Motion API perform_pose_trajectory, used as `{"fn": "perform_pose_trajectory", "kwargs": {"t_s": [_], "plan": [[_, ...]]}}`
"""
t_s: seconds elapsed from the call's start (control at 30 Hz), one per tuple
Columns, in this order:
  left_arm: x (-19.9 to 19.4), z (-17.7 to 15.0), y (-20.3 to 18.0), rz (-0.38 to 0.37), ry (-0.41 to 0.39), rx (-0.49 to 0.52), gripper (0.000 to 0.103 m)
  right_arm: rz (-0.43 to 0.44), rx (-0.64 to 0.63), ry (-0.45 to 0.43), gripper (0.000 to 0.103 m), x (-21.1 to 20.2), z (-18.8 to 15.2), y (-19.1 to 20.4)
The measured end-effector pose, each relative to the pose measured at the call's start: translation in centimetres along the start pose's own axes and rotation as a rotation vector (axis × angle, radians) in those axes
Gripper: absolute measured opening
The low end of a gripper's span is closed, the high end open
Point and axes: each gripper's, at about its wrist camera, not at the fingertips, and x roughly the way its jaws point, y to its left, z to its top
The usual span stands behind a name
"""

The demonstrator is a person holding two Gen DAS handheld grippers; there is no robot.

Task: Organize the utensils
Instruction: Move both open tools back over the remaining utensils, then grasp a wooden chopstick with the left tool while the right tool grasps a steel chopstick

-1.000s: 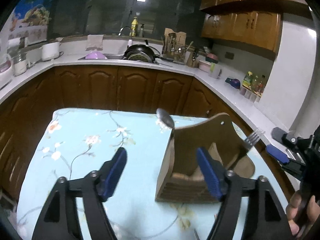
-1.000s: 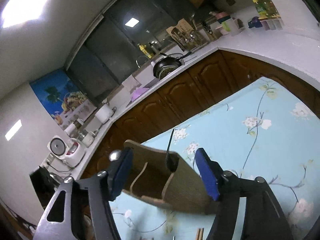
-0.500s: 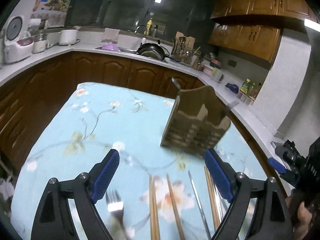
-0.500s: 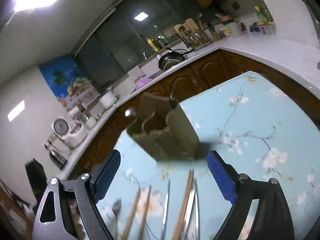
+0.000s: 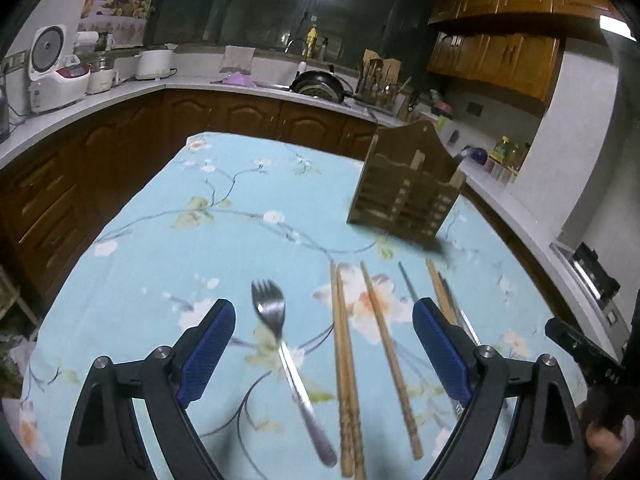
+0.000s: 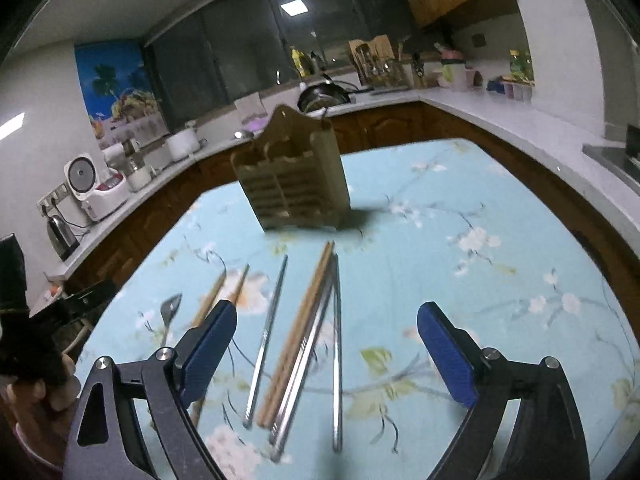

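A wooden utensil holder (image 5: 406,182) stands on the blue floral table, with a spoon and a fork sticking out of it; it also shows in the right wrist view (image 6: 294,184). A metal fork (image 5: 286,354) lies on the cloth between my left gripper's (image 5: 322,354) open fingers. Wooden chopsticks (image 5: 346,364) and metal chopsticks (image 5: 408,284) lie to its right. My right gripper (image 6: 324,354) is open and empty above metal chopsticks (image 6: 337,344) and wooden chopsticks (image 6: 298,332).
The table (image 5: 160,240) is covered by a blue floral cloth. Brown cabinets and a white counter (image 5: 120,84) with a rice cooker (image 5: 50,68), sink and pan run behind and to the right. The other hand-held gripper shows at each view's edge.
Both grippers have pulled back and away from the holder and tilted down. The fork and chopsticks on the cloth have come into view below them.
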Motion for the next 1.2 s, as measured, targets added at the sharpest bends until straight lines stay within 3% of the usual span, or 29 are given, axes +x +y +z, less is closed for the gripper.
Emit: {"fn": "perform_pose_trajectory", "kwargs": {"t_s": [0.37, 0.6, 0.9, 1.2], "plan": [[-0.4, -0.1, 0.0, 0.013, 0.043, 0.011, 0.091, -0.026, 0.030, 0.000, 0.090, -0.5, -0.1, -1.0], [1.1, 1.0, -0.7, 0.020, 0.084, 0.048, 0.087, -0.018, 0.022, 0.025, 0.073, 0.6, 0.7, -0.8], [5.3, 3.2, -1.6, -0.003, 0.199, 0.075, 0.060, -0.009, 0.024, 0.121, 0.046, 4.2, 1.6, -0.8], [11.1, 4.9, -4.2, -0.066, 0.300, 0.121, 0.045, -0.023, 0.005, 0.252, 0.033, 9.5, 2.0, -1.5]]}}
